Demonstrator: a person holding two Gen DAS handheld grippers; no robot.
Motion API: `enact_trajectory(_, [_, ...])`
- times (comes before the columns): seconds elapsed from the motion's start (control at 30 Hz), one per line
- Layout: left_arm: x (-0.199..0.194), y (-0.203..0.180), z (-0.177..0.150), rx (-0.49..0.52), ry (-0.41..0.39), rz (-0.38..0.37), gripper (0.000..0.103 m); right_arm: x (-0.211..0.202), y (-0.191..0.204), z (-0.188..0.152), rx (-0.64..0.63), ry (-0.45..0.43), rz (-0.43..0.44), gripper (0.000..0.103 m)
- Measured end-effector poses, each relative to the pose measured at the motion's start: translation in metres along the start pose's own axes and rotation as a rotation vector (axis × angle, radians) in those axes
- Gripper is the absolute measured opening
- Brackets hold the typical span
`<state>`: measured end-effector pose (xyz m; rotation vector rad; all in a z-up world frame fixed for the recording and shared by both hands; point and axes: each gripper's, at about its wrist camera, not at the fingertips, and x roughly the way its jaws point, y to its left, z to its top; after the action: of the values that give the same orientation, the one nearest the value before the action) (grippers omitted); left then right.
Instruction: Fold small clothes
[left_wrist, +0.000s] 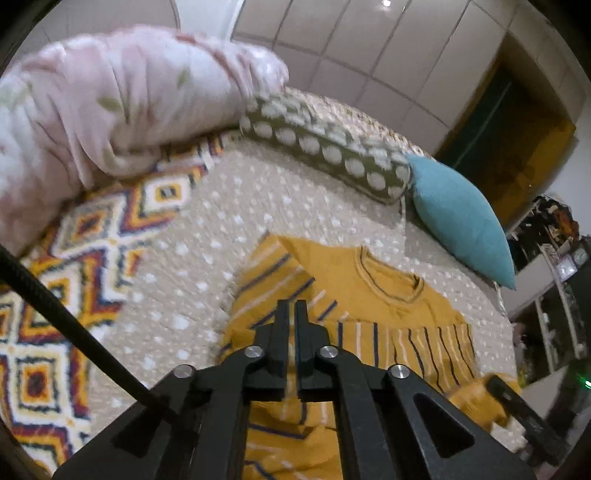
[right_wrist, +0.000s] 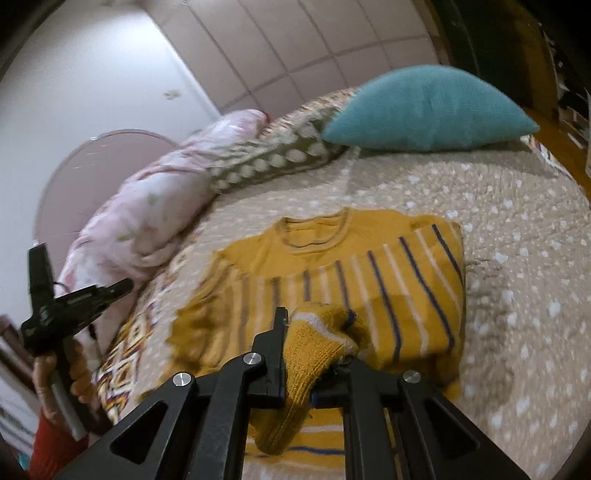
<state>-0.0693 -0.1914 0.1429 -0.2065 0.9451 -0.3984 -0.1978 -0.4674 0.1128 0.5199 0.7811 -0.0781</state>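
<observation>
Knitted yellow cuff (right_wrist: 317, 354) fills the right claw (right_wrist: 314, 325), whose fingers are clamped on this sleeve end so that the wool bunches up between them and droops below. Beyond it the yellow sweater (right_wrist: 332, 266) lies flat on the bed (right_wrist: 517, 258), neck hole pointing toward the pillows, its striped right side folded in over the body. From the left wrist camera, the left claw (left_wrist: 291, 306) hangs over the sweater's striped left part with its two fingers nearly closed, only a thin slit between them; the cloth appears behind the tips, and I cannot tell whether any of it is pinched. In the right wrist view that same left claw shows far off at the left edge, well apart from the sweater, gripped by a hand (right_wrist: 62, 380) in a red sleeve. Farther out, a teal cushion (left_wrist: 461, 218) rests near the collar, touching a spotted bolster (left_wrist: 332, 147), and a pink quilt (left_wrist: 110, 99) is heaped next to the bolster. A patterned blanket (left_wrist: 74, 258) shows under the bed's dotted cover.
</observation>
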Motion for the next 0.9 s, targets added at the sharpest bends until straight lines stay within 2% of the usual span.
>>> enact_trajectory(0.03, [0.004,0.001,-0.005,0.004,0.018,-0.022,0.005,0.009,-0.004,0.001,0.002,0.015,-0.021,0.009])
enact_trajectory(0.07, [0.006,0.003,-0.013,0.019,0.035,-0.036,0.019,0.015,-0.010,0.000,0.015,0.030,-0.019,0.009])
enact_trajectory(0.1, [0.007,0.003,-0.026,0.054,0.054,-0.046,0.025,0.017,-0.015,-0.003,0.032,0.039,0.003,0.009])
enact_trajectory(0.13, [0.008,0.004,-0.036,0.083,0.063,-0.047,0.040,0.017,-0.018,-0.008,0.042,0.043,0.028,0.009])
enact_trajectory(0.17, [0.008,0.005,-0.047,0.111,0.072,-0.049,0.047,0.014,-0.019,-0.013,0.041,0.042,0.050,0.009])
enact_trajectory(0.27, [0.018,0.007,-0.077,0.185,0.128,-0.075,0.050,-0.012,-0.014,-0.040,0.013,0.024,0.140,0.010])
enact_trajectory(0.43, [0.037,-0.007,-0.107,0.289,0.193,-0.131,0.050,-0.048,-0.004,-0.076,-0.034,0.012,0.182,0.010])
enact_trajectory(0.53, [0.043,-0.018,-0.119,0.317,0.227,-0.155,0.050,-0.059,-0.004,-0.092,-0.033,0.013,0.187,0.010])
enact_trajectory(0.6, [0.042,-0.024,-0.129,0.340,0.246,-0.174,0.042,-0.064,-0.006,-0.100,-0.032,0.011,0.182,0.010])
enact_trajectory(0.67, [0.039,-0.031,-0.142,0.391,0.257,-0.158,0.006,-0.067,-0.009,-0.107,-0.032,0.009,0.174,0.010])
enact_trajectory(0.77, [0.024,-0.032,-0.151,0.421,0.214,-0.118,0.006,-0.069,-0.011,-0.112,-0.026,0.012,0.175,0.010])
enact_trajectory(0.9, [-0.007,-0.025,-0.130,0.354,0.113,-0.119,0.006,-0.079,-0.003,-0.104,-0.056,-0.016,0.179,0.010])
